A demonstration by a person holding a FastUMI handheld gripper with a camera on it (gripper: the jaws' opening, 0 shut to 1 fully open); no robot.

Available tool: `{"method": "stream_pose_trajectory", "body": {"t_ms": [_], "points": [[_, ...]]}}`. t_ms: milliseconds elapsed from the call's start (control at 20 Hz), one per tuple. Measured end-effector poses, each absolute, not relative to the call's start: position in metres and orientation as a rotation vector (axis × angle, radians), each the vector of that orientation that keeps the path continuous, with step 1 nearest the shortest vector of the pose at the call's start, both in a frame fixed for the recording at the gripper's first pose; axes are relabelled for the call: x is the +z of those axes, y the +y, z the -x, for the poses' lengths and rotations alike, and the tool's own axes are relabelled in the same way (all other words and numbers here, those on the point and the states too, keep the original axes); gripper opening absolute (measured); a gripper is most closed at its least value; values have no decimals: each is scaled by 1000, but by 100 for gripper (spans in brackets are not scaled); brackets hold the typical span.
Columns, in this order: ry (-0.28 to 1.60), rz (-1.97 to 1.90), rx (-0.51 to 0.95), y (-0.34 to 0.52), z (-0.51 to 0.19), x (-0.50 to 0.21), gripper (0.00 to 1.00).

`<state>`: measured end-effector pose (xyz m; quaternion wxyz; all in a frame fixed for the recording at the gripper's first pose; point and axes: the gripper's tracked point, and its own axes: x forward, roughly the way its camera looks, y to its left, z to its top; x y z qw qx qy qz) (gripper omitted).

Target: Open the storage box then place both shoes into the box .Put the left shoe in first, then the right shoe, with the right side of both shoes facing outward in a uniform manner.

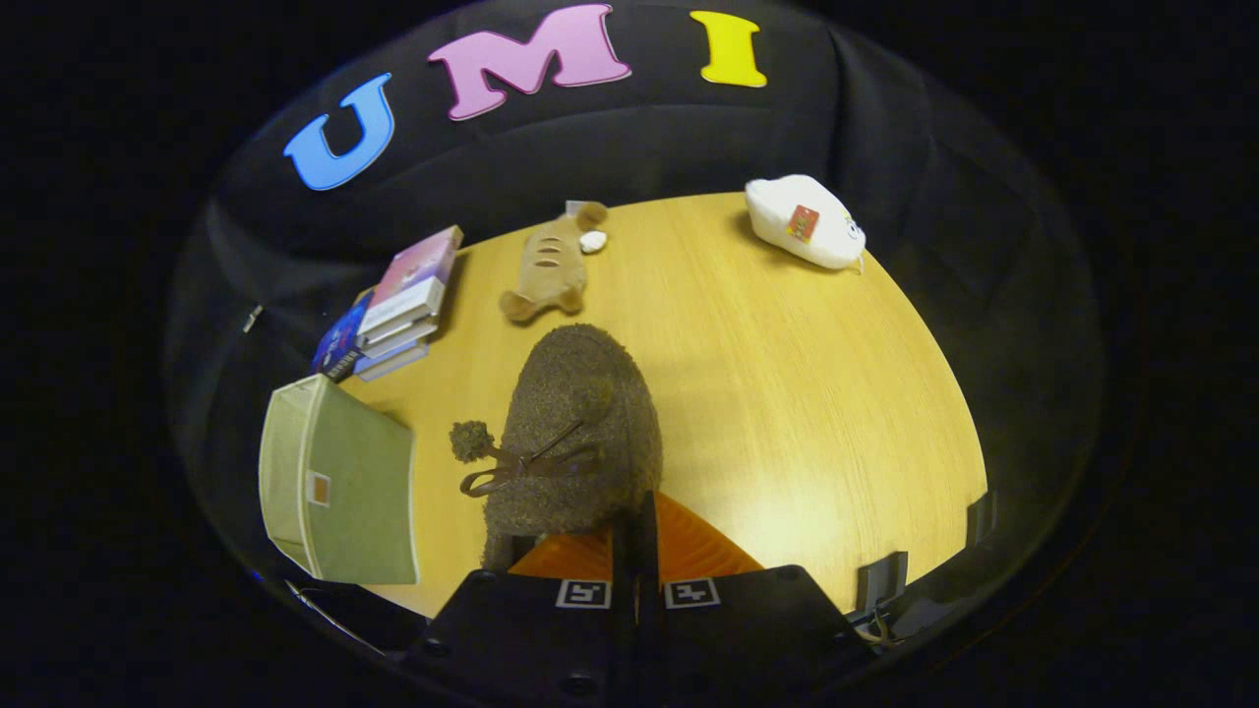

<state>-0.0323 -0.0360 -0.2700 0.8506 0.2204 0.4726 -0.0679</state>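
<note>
You are holding the claw clenched, its fingers pinching together on the rear edge of the shoe, a fuzzy brown slipper with a bow and pompom. The shoe is stretching straight ahead of the claw, toe pointing away, over the wooden surface. The green box is sitting to the claw's left. Beyond it, books are lying stacked. A tan plush is lying past the shoe's toe, and a white plush far ahead to the right.
</note>
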Motion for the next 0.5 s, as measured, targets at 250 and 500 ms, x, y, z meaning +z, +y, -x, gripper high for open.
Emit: {"method": "stream_pose_trajectory", "body": {"t_ms": [250,500], "points": [[947,-543,-3,52,-4,-190,5],[951,-605,85,143,-31,-149,5]]}}
